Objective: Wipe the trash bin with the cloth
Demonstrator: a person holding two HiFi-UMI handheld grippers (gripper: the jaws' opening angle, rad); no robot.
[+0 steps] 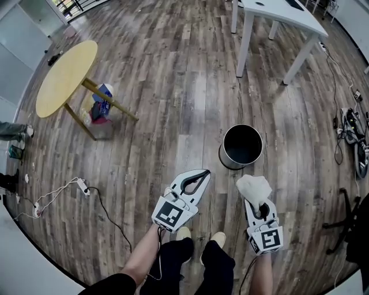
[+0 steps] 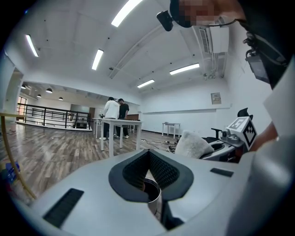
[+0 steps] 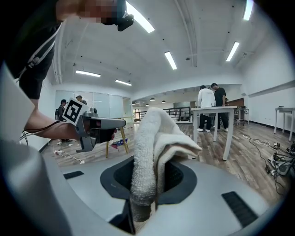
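Note:
The trash bin (image 1: 240,146), a round metal can with a black inside, stands upright on the wood floor just ahead of both grippers. My right gripper (image 1: 259,203) is shut on a white terry cloth (image 1: 253,187), which bunches up above the jaws. In the right gripper view the cloth (image 3: 152,147) stands folded between the pads. My left gripper (image 1: 203,173) hangs to the bin's near left, its tips meeting with nothing held. Part of the bin's rim (image 2: 153,192) shows through the jaw gap in the left gripper view. The cloth (image 2: 191,144) also shows there on the right.
A round yellow table (image 1: 66,78) with bags (image 1: 101,105) under it stands at the left. A white table (image 1: 278,12) stands at the back. A power strip (image 1: 83,187) and cables lie on the floor at the left, more cables (image 1: 346,124) and a black chair base (image 1: 346,222) at the right.

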